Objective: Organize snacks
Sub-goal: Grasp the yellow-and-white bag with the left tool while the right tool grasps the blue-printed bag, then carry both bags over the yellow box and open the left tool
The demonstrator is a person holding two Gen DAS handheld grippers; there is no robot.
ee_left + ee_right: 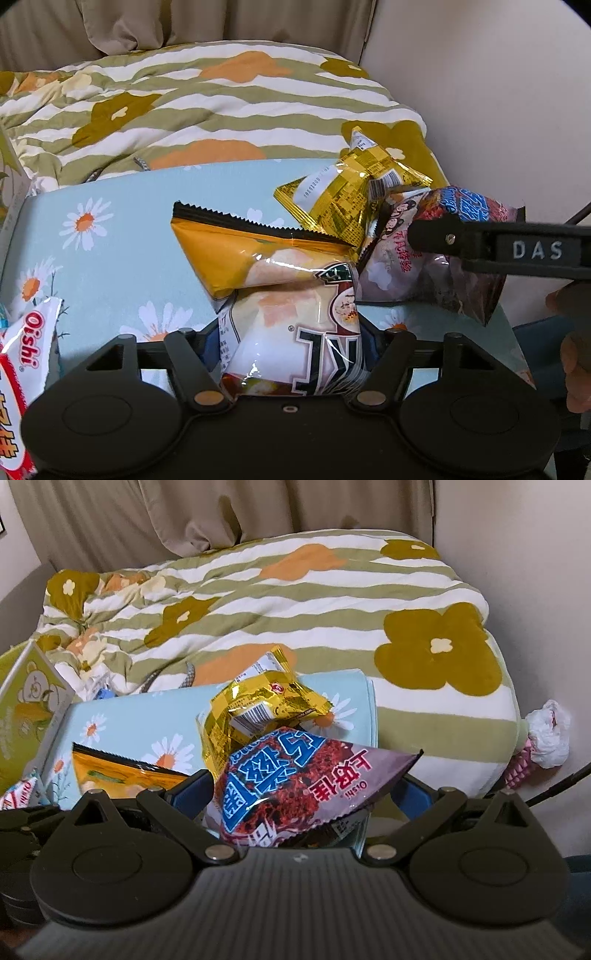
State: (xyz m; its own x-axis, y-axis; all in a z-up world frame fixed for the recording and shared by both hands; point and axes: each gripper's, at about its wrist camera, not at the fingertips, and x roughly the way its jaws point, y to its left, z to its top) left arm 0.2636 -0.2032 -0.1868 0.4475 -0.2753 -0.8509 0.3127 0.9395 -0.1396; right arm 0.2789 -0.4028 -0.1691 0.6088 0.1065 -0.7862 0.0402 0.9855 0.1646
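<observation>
My left gripper is shut on an orange and white chip bag, which sticks forward over the light blue daisy-print surface. My right gripper is shut on a purple Oishi snack bag. That purple bag also shows in the left wrist view with a right finger across it. A gold snack packet lies between and behind the two bags, and it shows in the right wrist view. The orange bag's edge shows at the left of the right wrist view.
A red and white Oishi bag lies at the near left. A striped flower-print quilt is heaped behind the blue surface. A green bear-print box stands at the left. A white plastic bag lies by the wall at right.
</observation>
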